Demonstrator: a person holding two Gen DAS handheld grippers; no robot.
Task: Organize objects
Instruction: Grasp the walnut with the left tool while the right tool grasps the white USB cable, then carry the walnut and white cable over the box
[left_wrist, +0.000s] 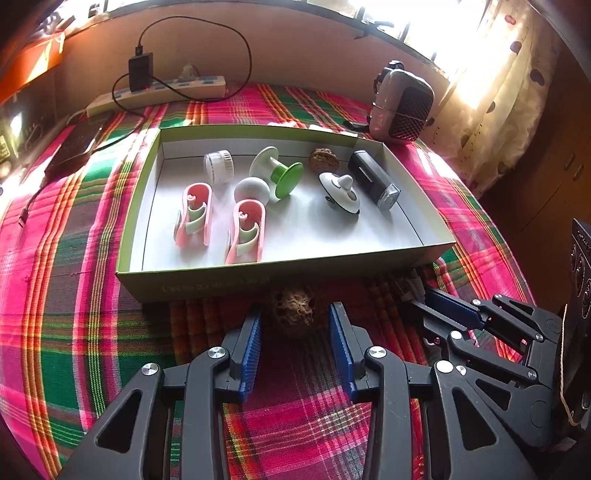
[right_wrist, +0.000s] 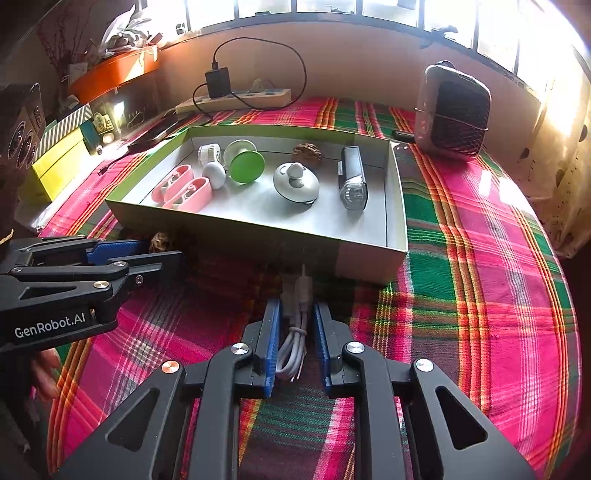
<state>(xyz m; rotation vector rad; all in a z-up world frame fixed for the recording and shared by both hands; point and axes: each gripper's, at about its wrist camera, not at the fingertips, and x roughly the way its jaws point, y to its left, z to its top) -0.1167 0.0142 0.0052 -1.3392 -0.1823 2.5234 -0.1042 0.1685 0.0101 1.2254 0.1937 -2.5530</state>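
Right wrist view: the right gripper (right_wrist: 295, 332) has its blue ribbed pads closed in on a bundled white charging cable (right_wrist: 294, 345), which lies on the pink, green and red plaid cloth (right_wrist: 480, 295) just in front of the near wall of the shallow green-edged cardboard box (right_wrist: 369, 258). The cable's plug end points toward that wall.

In the left wrist view, the left gripper (left_wrist: 295, 325) stands wide, its pads on either side of a brown, pitted walnut-like shell (left_wrist: 293, 310) without pressing on it. This shell sits on the cloth, close against the box's near wall.

Inside the box lie two pink and pale green clips (left_wrist: 218, 221), a white ball (left_wrist: 252, 189), a white ribbed round cap (left_wrist: 218, 167), a green and white spool (left_wrist: 275, 173), a second brown walnut shell (left_wrist: 324, 159), a white knobbed disc (left_wrist: 341, 192) and a black bicycle lamp (left_wrist: 373, 179).

Beyond the box are a grey mesh-fronted heater (left_wrist: 402, 107) and a white power strip (left_wrist: 162, 92) with a black adapter.
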